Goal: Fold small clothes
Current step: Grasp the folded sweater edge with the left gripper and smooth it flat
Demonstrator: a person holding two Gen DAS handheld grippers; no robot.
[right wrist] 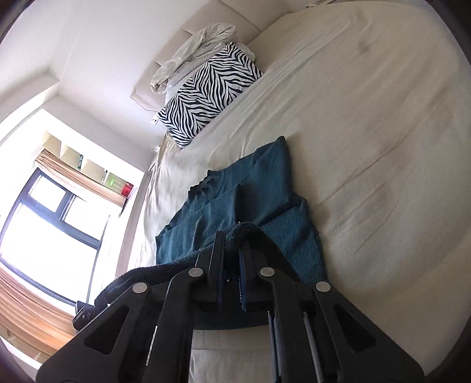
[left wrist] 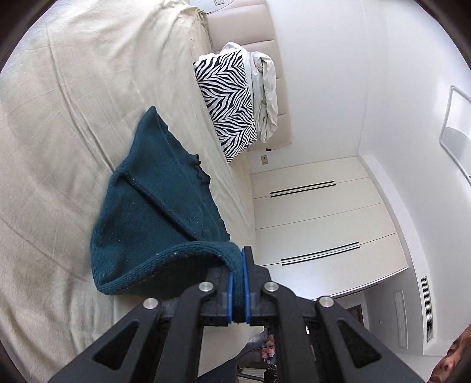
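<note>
Sweater (left wrist: 153, 206) hem pinched by left gripper (left wrist: 240, 265) and right gripper (right wrist: 232, 235); toward twelve o'clock it could bunch if either thin grip slips.

Zebra-print pillow (left wrist: 226, 106) propped at the head of a bed covered by a cream sheet (left wrist: 73, 117), beside a crumpled pale garment (left wrist: 266, 97) against a padded headboard (left wrist: 256, 26). White wardrobe doors (left wrist: 318, 212) along one wall; black-framed window (right wrist: 50, 218) and tan curtain (right wrist: 73, 173) opposite.
</note>
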